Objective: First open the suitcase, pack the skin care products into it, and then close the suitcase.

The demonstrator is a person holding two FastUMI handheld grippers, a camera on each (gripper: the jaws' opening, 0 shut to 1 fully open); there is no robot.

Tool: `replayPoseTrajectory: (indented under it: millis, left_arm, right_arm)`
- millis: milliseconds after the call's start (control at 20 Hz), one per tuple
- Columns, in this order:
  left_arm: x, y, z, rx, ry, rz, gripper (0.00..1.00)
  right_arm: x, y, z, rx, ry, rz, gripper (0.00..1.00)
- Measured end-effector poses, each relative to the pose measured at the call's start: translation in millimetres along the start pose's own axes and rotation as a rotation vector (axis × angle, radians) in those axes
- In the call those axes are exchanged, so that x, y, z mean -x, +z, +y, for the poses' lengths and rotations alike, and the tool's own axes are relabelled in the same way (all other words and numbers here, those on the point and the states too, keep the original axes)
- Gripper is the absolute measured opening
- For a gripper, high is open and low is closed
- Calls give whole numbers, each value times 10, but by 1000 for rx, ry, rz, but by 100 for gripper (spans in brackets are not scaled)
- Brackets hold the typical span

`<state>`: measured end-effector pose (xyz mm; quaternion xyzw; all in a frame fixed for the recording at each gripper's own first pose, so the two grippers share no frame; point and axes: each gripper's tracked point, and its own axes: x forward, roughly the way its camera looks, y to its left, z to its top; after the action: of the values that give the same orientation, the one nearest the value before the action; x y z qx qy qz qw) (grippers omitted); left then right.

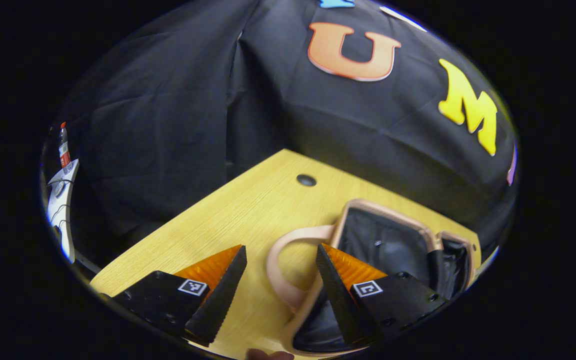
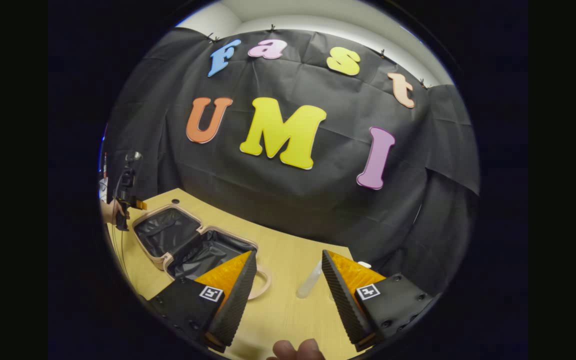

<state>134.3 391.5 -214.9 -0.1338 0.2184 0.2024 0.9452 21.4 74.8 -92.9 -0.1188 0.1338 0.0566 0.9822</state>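
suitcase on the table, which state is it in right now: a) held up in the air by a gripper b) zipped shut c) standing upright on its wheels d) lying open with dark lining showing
d: the suitcase lies flat on the table with both halves spread apart, dark lining facing up.

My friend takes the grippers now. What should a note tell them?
Left gripper: open, holding nothing, over the suitcase's handle.
Right gripper: open, holding nothing, pointing at a pale bottle lying on the table.
Suitcase: open flat on the table, both dark-lined halves look empty.
Done: suitcase opened.
Left: pick up the bottle, probably with the right gripper, put it in the suitcase, pack any other skin care products, then close the lid.
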Motion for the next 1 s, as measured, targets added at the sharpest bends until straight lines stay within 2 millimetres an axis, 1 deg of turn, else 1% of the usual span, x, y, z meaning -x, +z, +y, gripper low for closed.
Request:
replayPoseTrajectory:
  millis: [50,100,150,250,350,500,550,650,700,750,850,900,1000]
  left_arm:
    - [228,152,-138,-20,2,-46,95]
    - [464,213,-332,-43,-16,-86,97]
    - [694,288,-539,-79,-34,-133,97]
    - [1046,363,-977,-137,-53,-199,98]
    - [1415,347,-1493,-157,-96,-232,98]
    - [1794,162,-2239,-197,-163,-263,98]
    - [1921,108,-2452,-214,-183,-272,98]
    - [2139,-42,-2823,-249,-230,-282,98]
    - [2196,-118,-3022,-270,-256,-280,98]
    - [2244,-218,-3225,-284,-288,-266,98]
    - [2348,-459,-3627,-300,-372,-227,98]
    - [2386,-603,-3804,-314,-403,-204,98]
    - [2421,-830,-4106,-364,-454,-171,98]
  right_arm:
    - [-6,-35,-96,-11,-8,-4,78]
    - [-9,-63,-200,-27,-15,-10,78]
    - [-12,-87,-315,-45,-27,-14,78]
    - [-9,-158,-556,-76,-53,-23,78]
    - [6,-220,-818,-101,-79,-30,78]
    - [47,-335,-1173,-136,-109,-33,78]
    - [64,-372,-1280,-144,-117,-33,76]
    - [85,-458,-1459,-158,-127,-27,76]
    - [91,-502,-1546,-163,-133,-22,78]
    - [106,-560,-1637,-171,-138,-16,78]
    - [106,-662,-1799,-183,-145,-3,78]
    - [105,-702,-1888,-187,-151,3,78]
    - [98,-815,-2064,-196,-166,18,78]
